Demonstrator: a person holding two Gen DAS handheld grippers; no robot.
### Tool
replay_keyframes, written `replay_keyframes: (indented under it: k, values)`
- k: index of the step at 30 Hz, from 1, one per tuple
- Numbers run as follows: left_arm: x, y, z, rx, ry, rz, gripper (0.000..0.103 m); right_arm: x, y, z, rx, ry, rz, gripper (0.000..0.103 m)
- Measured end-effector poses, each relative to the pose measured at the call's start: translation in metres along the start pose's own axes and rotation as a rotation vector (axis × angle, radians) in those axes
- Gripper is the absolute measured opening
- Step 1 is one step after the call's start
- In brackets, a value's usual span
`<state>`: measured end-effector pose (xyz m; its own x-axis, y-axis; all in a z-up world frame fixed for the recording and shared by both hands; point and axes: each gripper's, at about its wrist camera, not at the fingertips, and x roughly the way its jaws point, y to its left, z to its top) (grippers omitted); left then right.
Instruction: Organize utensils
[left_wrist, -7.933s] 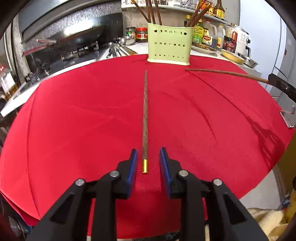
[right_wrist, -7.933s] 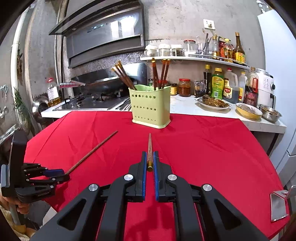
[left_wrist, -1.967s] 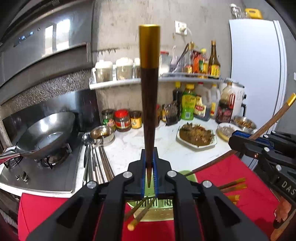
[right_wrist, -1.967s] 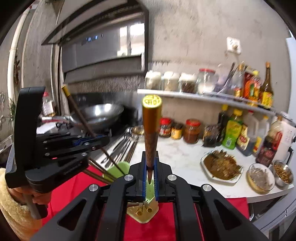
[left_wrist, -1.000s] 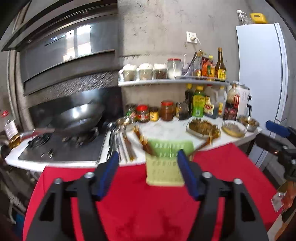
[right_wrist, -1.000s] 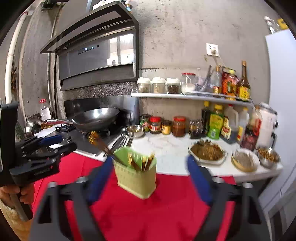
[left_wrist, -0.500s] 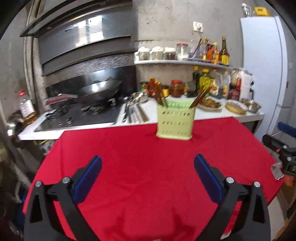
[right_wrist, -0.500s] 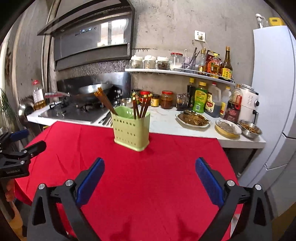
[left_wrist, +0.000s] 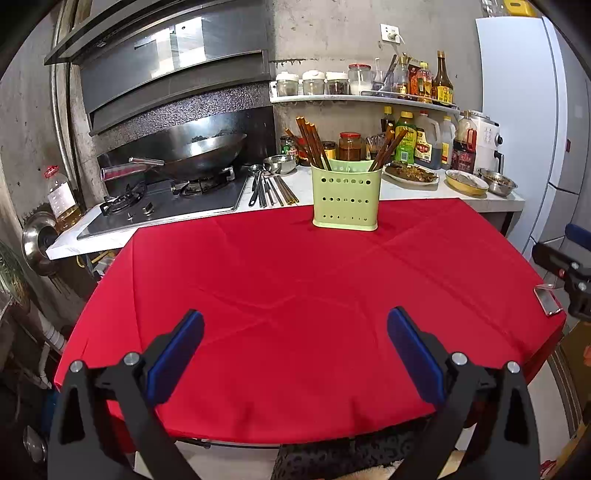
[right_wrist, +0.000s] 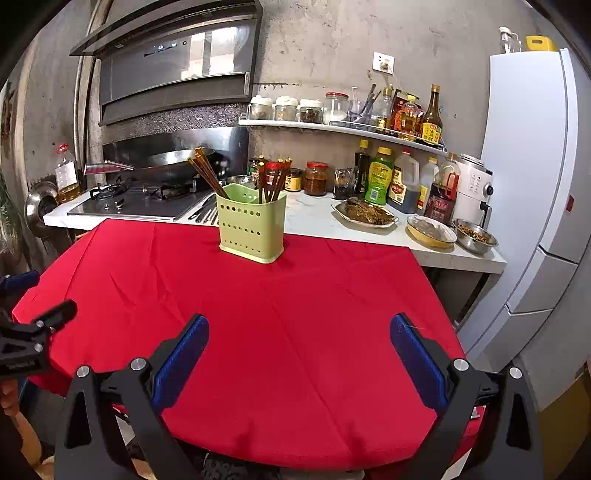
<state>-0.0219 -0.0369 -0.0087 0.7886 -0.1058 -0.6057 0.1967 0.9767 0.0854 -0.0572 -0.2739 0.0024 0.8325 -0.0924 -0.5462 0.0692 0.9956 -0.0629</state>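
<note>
A pale green perforated utensil holder (left_wrist: 345, 197) (right_wrist: 252, 229) stands at the far edge of the red tablecloth (left_wrist: 295, 280) (right_wrist: 280, 317). Several dark wooden chopsticks (left_wrist: 312, 142) (right_wrist: 271, 181) with gold ends lean out of it, in two bunches. My left gripper (left_wrist: 295, 328) hangs wide open over the near part of the cloth, nothing between its blue pads. My right gripper (right_wrist: 299, 332) is equally wide open and holds nothing. Each gripper shows at the edge of the other's view: the right one (left_wrist: 569, 258), the left one (right_wrist: 26, 328).
Behind the table runs a counter with a gas hob, a wok (left_wrist: 199, 151), loose metal utensils (left_wrist: 269, 190), jars, sauce bottles and food dishes (right_wrist: 365, 214). A white fridge (right_wrist: 532, 184) stands at the right. A small metal object (left_wrist: 546, 301) lies at the cloth's right edge.
Both grippers have pulled back from the holder and sunk toward the near table edge, and their jaws have spread wider. The holder now looks smaller and farther away.
</note>
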Motion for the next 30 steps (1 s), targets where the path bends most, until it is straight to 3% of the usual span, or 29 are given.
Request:
replay_keyframes:
  k: [30]
  values:
    - [0.0043,-0.0058,0.0094,-0.003,0.003,0.0,0.097,0.0043,-0.0075,0.0031,0.025,-0.004,-0.001,0.097]
